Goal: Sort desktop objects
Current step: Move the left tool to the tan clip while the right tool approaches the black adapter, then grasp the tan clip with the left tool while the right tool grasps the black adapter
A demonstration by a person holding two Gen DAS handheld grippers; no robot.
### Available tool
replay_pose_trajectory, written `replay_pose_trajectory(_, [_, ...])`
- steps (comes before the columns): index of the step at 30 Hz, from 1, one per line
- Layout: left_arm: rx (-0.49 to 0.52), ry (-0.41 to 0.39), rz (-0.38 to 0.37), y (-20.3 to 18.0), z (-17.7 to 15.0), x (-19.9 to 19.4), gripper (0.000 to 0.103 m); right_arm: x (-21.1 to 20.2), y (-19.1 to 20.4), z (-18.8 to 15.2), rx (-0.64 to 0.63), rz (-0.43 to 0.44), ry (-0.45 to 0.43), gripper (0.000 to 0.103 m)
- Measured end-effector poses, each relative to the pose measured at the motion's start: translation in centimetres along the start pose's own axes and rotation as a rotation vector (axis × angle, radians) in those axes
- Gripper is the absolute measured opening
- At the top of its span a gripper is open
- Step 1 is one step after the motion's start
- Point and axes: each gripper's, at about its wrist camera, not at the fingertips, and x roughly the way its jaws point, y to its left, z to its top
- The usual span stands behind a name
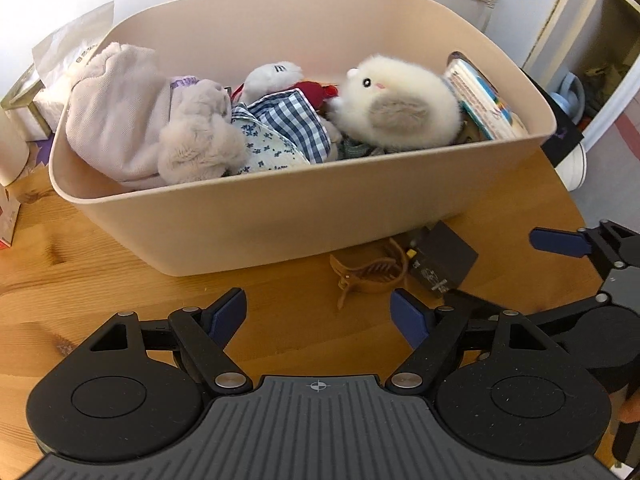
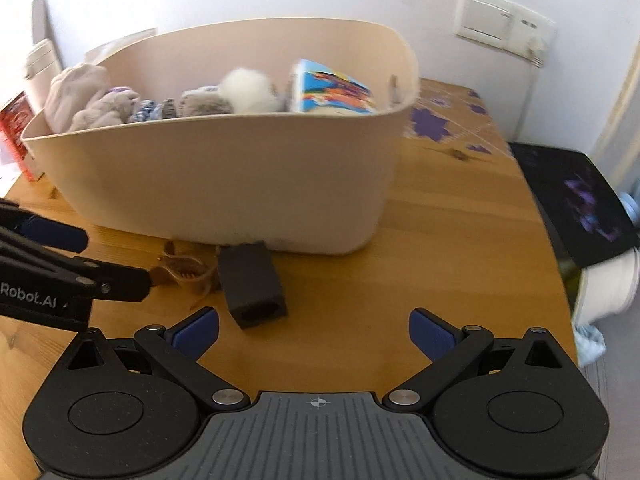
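A brown hair claw clip (image 1: 368,274) and a small black box (image 1: 440,262) are left on the wooden table (image 1: 120,272), just in front of the beige bin (image 1: 280,216) already filled with plush toys. Both the left gripper (image 1: 320,316) and the right gripper (image 2: 314,332) are seen spread apart and empty above them. The pick-up step appears to be in hand; next, one claw would need to be lowered around an item and closed.

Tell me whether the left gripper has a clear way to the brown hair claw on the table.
Probably yes. The left gripper is open and the hair claw lies on bare table just ahead, right of centre. The black box sits close beside it.
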Motion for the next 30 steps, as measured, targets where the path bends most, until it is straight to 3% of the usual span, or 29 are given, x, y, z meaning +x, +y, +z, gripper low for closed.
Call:
replay_pose_trajectory(9, [-0.011,0.034,0.002,-0.3,0.5,1.4,0.08,1.8,0.6,1.0,-0.041,0.049,0.036,0.077])
replay_pose_trajectory(13, [0.003,0.044,-0.004,-0.9,0.8,1.8,0.08,1.7,-0.2,0.6,-0.019,0.061,0.038,0.057])
replay_pose_trajectory(19, [0.019,0.053,-0.036,-2.2,1.1,2.0,0.08,1.0,-1.5,0.1,0.007,0.043,0.033,0.038])
replay_pose_trajectory(25, [0.025,0.049,-0.053,-3.3,1.2,2.1,0.08,1.0,-3.1,-0.1,0.036,0.014,0.028,0.027])
replay_pose_trajectory(30, [-0.023,0.062,-0.033,-3.7,1.7,3.1,0.08,0.8,-4.2,-0.4,0.059,0.006,0.023,0.032])
